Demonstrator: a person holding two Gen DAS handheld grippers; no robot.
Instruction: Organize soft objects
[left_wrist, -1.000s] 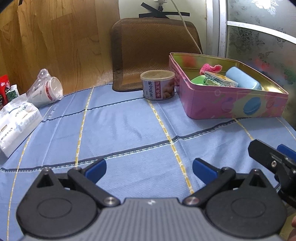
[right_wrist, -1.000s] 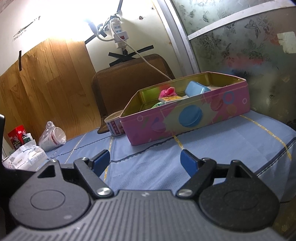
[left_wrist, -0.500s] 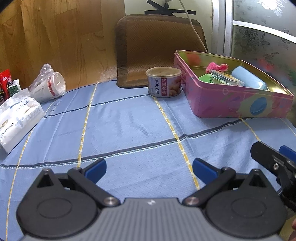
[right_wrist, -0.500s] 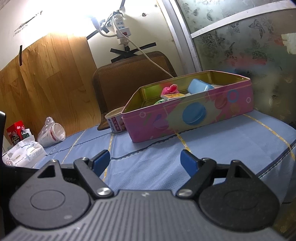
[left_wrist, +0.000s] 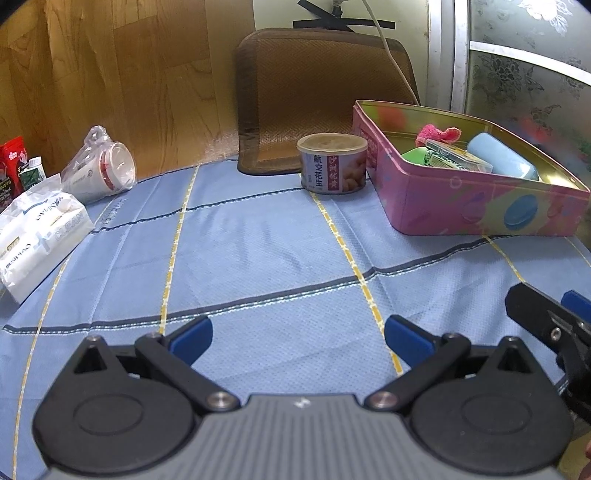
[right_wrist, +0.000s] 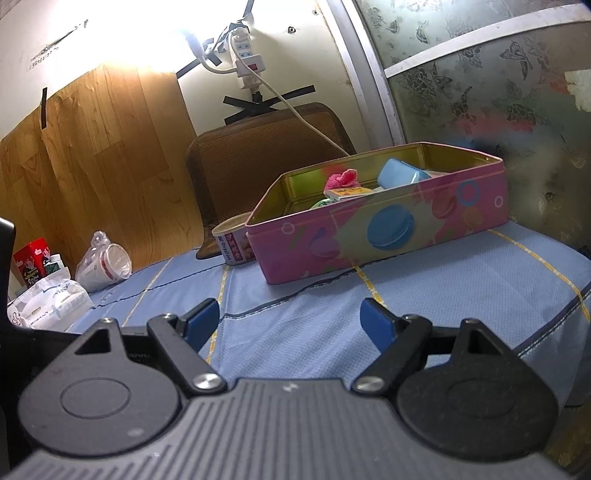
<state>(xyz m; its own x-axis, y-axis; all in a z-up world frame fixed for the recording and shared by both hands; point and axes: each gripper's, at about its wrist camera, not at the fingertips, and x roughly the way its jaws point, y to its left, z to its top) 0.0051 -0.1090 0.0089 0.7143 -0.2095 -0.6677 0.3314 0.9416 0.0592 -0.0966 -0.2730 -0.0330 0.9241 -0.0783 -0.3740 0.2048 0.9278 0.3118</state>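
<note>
Soft objects, among them a pink fluffy cloth, a pale blue roll and a green item, lie together inside an open pink tin decorated with a blue macaron, which stands at the far right of a table covered by a blue cloth with yellow and dark stripes. A flat printed packet rests among them in the tin. Just left of the tin, close to its corner, stands a round can with Chinese lettering, in front of a brown woven mat propped against the wall. At the far left of the table lie a bagged stack of paper cups on its side and a white tissue pack, with a red packet behind them at the edge of view. The left gripper hovers over the near, bare part of the cloth, its blue-padded fingers spread wide with nothing between them. The right gripper is beside it on the right, aimed toward the tin, its fingers likewise wide apart and empty. A white power strip hangs on the wall above the mat, its cable trailing down behind the tin.
</note>
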